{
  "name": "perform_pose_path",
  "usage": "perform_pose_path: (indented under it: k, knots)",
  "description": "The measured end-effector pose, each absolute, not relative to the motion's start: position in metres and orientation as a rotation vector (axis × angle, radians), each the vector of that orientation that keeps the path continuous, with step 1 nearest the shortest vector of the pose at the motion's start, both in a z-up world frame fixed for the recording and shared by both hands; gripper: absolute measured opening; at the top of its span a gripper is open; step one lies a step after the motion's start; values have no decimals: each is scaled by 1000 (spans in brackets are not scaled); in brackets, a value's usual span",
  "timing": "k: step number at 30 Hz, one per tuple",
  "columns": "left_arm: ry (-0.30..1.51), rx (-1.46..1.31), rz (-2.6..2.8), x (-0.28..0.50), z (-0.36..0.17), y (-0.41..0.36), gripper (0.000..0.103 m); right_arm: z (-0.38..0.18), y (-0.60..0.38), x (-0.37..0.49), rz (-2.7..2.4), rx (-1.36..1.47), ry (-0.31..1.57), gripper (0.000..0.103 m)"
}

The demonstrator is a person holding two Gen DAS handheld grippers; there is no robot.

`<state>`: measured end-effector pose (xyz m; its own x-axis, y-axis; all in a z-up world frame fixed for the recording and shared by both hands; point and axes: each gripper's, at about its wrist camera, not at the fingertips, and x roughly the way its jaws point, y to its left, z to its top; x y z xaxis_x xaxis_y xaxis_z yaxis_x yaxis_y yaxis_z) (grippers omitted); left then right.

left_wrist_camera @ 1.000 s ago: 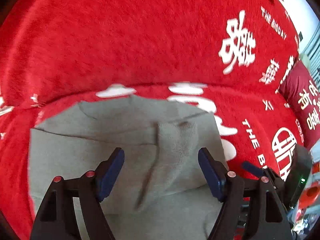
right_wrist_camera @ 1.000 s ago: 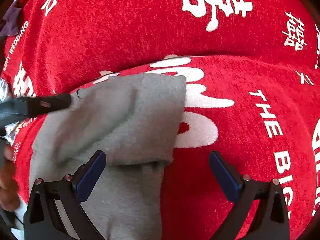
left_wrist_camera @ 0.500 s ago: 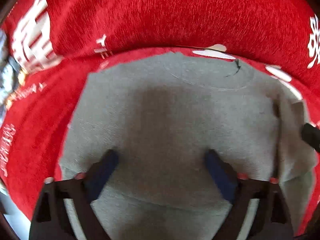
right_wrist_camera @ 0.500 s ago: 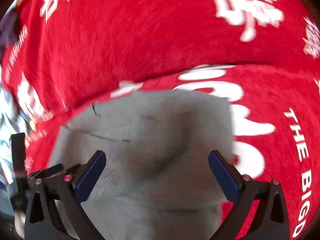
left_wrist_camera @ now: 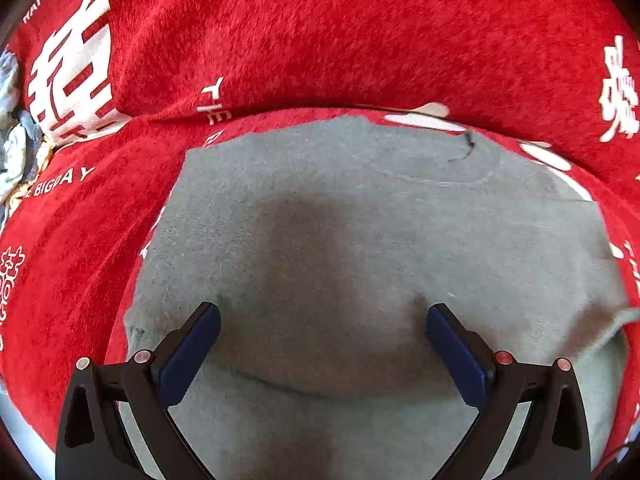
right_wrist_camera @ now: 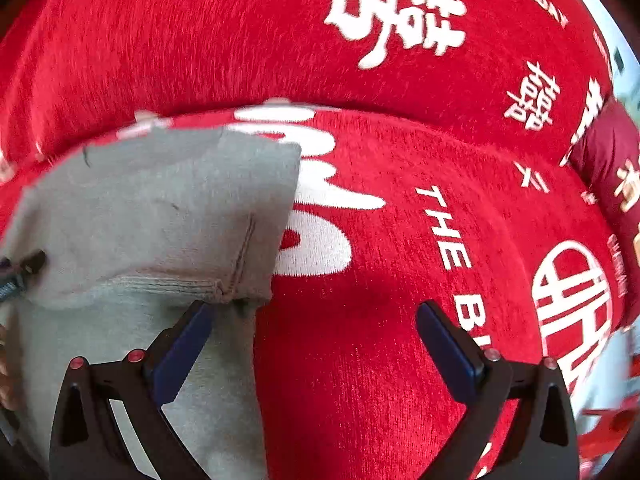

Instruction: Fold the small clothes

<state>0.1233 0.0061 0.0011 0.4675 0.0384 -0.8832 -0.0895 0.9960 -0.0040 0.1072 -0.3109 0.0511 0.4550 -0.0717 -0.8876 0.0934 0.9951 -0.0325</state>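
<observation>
Red blanket (left_wrist_camera: 328, 40): a fuzzy red cover printed with white characters and the words "THE BIG DAY"; it fills both views and folds into a raised back part behind a flatter front part.
Grey garment (left_wrist_camera: 360, 248): a small grey knit top lying on the front part of the red blanket. In the left wrist view it is spread flat with the neckline toward the far side and a small dark thread at the collar. In the right wrist view (right_wrist_camera: 160, 216) one side is folded over onto the body, with a ribbed cuff edge and a seam lying along the near edge of the fold.
Dark red cushion (right_wrist_camera: 612, 168): sits at the far right edge of the right wrist view, on the blanket, well apart from the garment.
Left gripper (left_wrist_camera: 322, 332): jaws wide apart, holding nothing; both blue pads hover over the middle of the grey garment, casting a shadow on it.
Right gripper (right_wrist_camera: 314, 328): jaws wide apart, holding nothing; the left pad is just at the folded cuff edge, the right pad is over bare red blanket beside the garment.
</observation>
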Motion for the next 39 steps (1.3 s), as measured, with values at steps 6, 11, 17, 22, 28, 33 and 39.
perform_pose_path:
  k: [6, 11, 17, 22, 28, 33, 39]
  knots:
    - [1075, 14, 23, 99, 1, -6, 103, 46, -306, 118, 78, 389, 1076, 92]
    - [1110, -10, 13, 91, -8, 0, 103, 30, -258, 119, 82, 172, 1103, 81]
    - [1077, -11, 35, 65, 10, 16, 103, 30, -252, 97, 10, -22, 1161, 81]
    - [1021, -45, 43, 80, 29, 11, 103, 61, -237, 100, 66, 41, 1018, 82]
    - [1175, 2, 85, 117, -10, 14, 103, 5, -200, 123, 168, 17, 1175, 81]
    - [1102, -157, 100, 108, 3, 43, 103, 25, -198, 109, 201, -1, 1068, 82]
    - [1138, -37, 73, 122, -11, 25, 103, 7, -203, 130, 182, 15, 1130, 82]
